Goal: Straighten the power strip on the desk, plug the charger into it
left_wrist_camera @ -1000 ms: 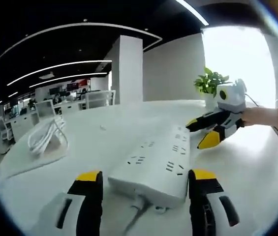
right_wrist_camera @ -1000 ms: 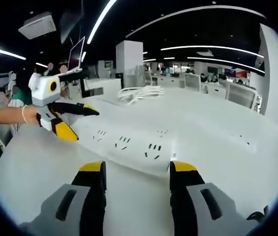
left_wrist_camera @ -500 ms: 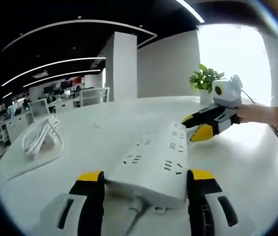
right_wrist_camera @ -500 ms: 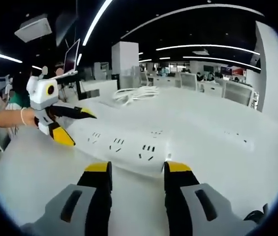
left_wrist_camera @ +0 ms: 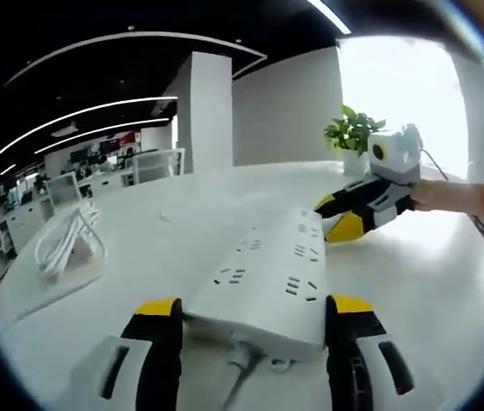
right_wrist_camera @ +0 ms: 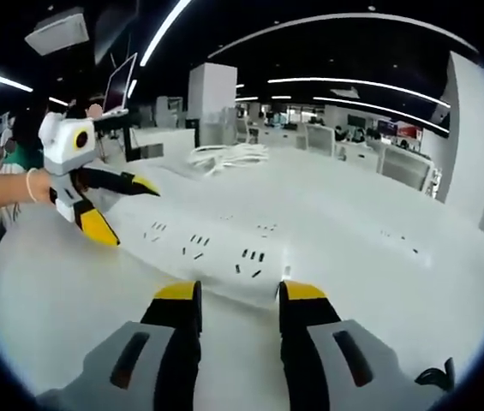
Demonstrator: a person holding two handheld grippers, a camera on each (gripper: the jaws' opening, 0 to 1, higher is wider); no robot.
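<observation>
Power strip (left_wrist_camera: 263, 287) lies flat on the white desk (left_wrist_camera: 164, 257) — long white bar w/ several groups of dark slot openings along its top face. In the left gripper view its near end sits between the left gripper (left_wrist_camera: 253, 310) tips, yellow-capped jaws spread wide to either side of that end; can't tell if they touch the casing. A pale cord (left_wrist_camera: 240, 368) leaves that end and drops down btwn the jaws, partly hidden by the strip's edge.

Right gripper (left_wrist_camera: 336, 221) comes in from the right at the strip's far end, held by a hand (left_wrist_camera: 460, 199), its jaws parted around that end. In the right gripper view the strip (right_wrist_camera: 216, 248) runs across the frame, right gripper (right_wrist_camera: 237, 293) tips just at its long edge, jaws set apart by a modest gap, nothing clearly clamped. Left gripper (right_wrist_camera: 113, 205) sits at the strip's left end there.

Coiled white cable (left_wrist_camera: 66, 240) rests well apart on the desk — its plug end is too small to make out. Potted plant (left_wrist_camera: 353, 137) stands behind, washed out by window glare.
</observation>
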